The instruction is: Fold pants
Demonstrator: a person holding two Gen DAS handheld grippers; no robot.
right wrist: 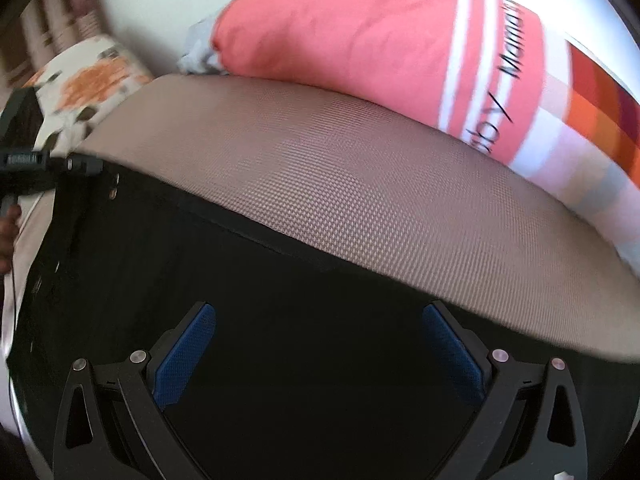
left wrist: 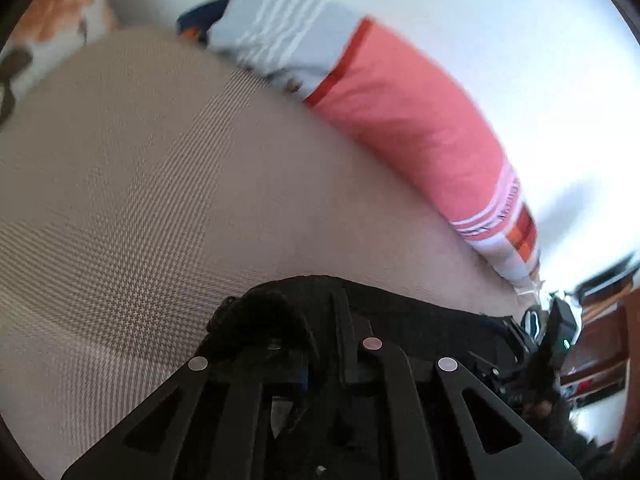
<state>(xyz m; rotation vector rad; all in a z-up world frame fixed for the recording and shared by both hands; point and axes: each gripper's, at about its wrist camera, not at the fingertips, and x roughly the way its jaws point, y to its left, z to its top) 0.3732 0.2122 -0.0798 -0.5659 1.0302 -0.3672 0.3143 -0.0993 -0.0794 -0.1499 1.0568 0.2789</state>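
pants [right wrist: 280,320]: black cloth, matt, nearly no sheen; bunched into a rough fold at the left gripper [left wrist: 320,356].
bed cover [right wrist: 340,176]: beige woven cloth with a fine, regular waffle-like grain, matt.
pillow [right wrist: 360,40]: smooth coral-pink cloth with printed white bands and orange-red blocks, matt.
floral cushion [right wrist: 92,80]: soft printed cloth, white with orange blooms.
right gripper [right wrist: 320,356]: black matt plastic frame with small shiny metal rivets.
fingers [right wrist: 184,356]: blue pads, finely knurled, rubbery look.
wall [left wrist: 520,40]: smooth, plain white.
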